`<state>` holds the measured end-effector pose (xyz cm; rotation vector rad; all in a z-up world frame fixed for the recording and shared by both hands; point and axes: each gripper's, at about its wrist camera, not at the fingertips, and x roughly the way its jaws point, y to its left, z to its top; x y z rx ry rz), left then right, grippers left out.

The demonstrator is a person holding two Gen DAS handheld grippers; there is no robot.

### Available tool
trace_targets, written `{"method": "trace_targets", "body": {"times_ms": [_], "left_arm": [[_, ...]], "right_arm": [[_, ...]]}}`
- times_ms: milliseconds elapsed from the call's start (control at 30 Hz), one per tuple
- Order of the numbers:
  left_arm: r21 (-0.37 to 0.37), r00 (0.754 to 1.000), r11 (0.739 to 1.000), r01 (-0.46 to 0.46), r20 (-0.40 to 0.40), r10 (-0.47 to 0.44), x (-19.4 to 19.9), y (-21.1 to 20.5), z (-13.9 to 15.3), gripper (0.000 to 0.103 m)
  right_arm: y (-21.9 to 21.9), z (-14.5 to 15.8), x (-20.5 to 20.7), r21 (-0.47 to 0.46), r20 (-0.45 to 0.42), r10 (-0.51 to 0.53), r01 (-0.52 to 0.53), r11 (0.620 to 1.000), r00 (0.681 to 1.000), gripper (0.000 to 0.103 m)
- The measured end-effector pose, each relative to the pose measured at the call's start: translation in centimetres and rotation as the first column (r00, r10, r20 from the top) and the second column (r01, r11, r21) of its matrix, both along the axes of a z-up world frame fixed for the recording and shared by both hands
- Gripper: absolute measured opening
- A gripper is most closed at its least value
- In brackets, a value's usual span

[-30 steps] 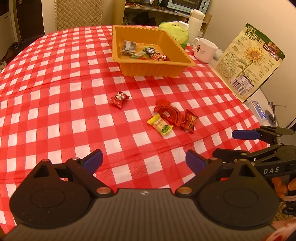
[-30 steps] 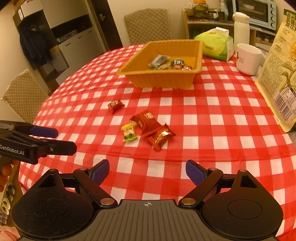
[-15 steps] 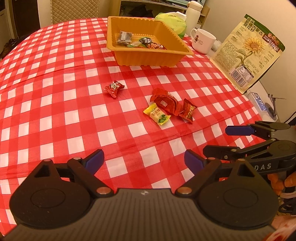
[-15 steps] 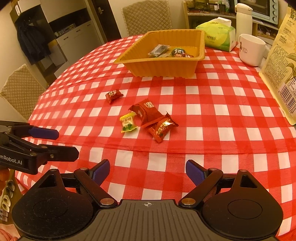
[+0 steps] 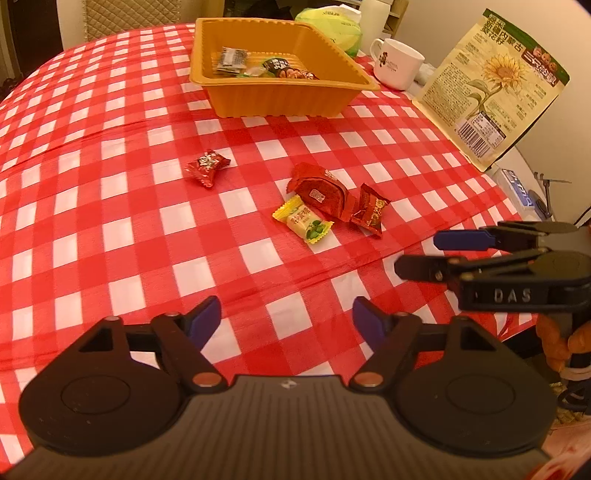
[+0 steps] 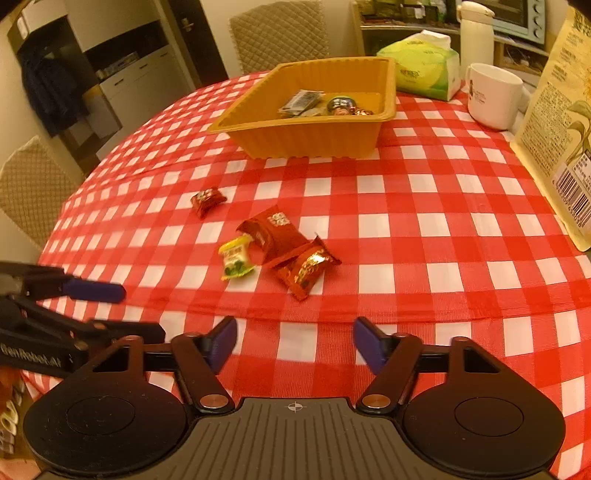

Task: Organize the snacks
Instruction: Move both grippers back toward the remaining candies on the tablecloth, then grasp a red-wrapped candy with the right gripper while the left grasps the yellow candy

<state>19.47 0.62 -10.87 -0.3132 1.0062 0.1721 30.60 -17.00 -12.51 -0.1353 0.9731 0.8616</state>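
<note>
An orange tray (image 5: 280,99) (image 6: 314,136) holding several wrapped snacks stands at the far side of the red-checked table. Loose on the cloth lie a small red candy (image 5: 206,167) (image 6: 207,199), a big red packet (image 5: 321,192) (image 6: 273,230), a yellow candy (image 5: 304,223) (image 6: 235,258) and a red-gold packet (image 5: 370,210) (image 6: 304,267). My left gripper (image 5: 287,320) is open and empty, near the table's front edge. My right gripper (image 6: 295,341) is open and empty, a little short of the red-gold packet. Each gripper shows in the other's view (image 5: 458,251) (image 6: 107,310).
A white mug (image 5: 397,64) (image 6: 493,96), a green tissue pack (image 6: 424,70), a white thermos (image 6: 476,33) and a tall sunflower-seed bag (image 5: 491,88) (image 6: 557,129) stand along the right side. Padded chairs (image 6: 280,35) stand behind and left of the table.
Both grippers have moved forward over the table toward the loose snacks, and closer to each other. Both stay open. The snacks have not moved.
</note>
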Motion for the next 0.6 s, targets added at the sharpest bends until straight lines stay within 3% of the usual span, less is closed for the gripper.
{"method": "trace_targets", "body": {"times_ms": [300, 600], "left_arm": [[0.01, 1.0, 1.0, -0.007, 0.008, 0.007, 2.2, 0.7, -0.5, 0.056], [0.02, 1.0, 1.0, 0.018, 0.016, -0.018, 5.1, 0.2, -1.6, 0.051]], "right_arm": [[0.9, -0.4, 2.0, 0.034, -0.029, -0.048, 0.049, 0.998, 0.998, 0.045], [1.4, -0.7, 3.1, 0.033, -0.05, -0.082, 0.083, 0.996, 0.995, 0.044]]}}
